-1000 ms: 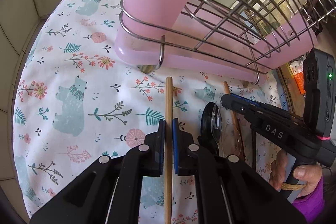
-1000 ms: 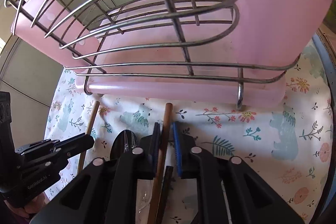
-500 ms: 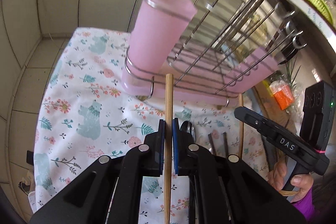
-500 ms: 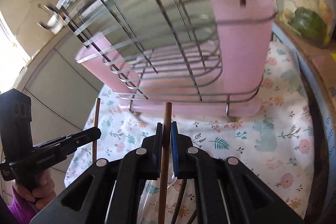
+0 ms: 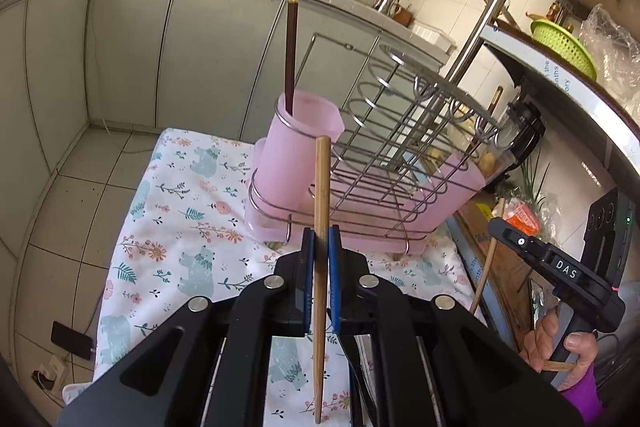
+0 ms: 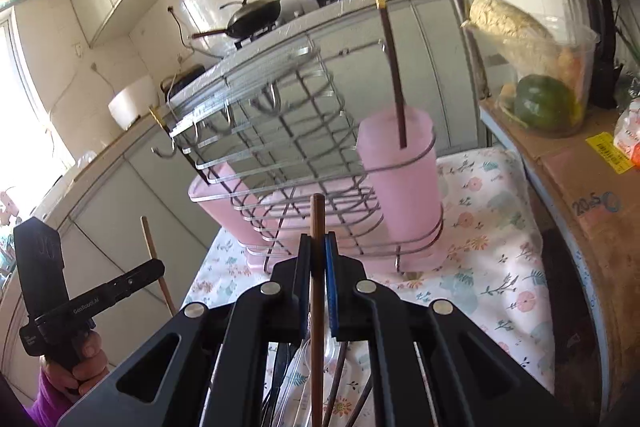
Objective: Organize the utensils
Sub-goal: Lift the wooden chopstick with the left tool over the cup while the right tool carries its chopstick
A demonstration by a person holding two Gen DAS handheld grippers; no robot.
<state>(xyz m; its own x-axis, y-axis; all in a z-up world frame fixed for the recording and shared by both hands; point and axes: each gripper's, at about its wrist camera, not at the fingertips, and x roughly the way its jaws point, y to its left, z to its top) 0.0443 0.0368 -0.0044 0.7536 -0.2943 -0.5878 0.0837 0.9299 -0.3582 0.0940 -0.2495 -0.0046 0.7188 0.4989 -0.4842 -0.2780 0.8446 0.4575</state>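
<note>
- Left wrist view: left gripper [image 5: 319,283] clenched on a pale chopstick [image 5: 321,227], raised short of the pink cup [image 5: 298,147]. One dark chopstick [image 5: 291,39] already standing in that cup; wire rack [image 5: 400,155] otherwise bare. Floral cloth [image 5: 168,227] beneath, tiled floor, stove counter behind.
- Right wrist view: right gripper [image 6: 318,287] grasping a brown chopstick [image 6: 317,227], likewise undelivered. More utensils [image 6: 320,379] lying below on the cloth. Cardboard box [image 6: 592,187] to the right.
</note>
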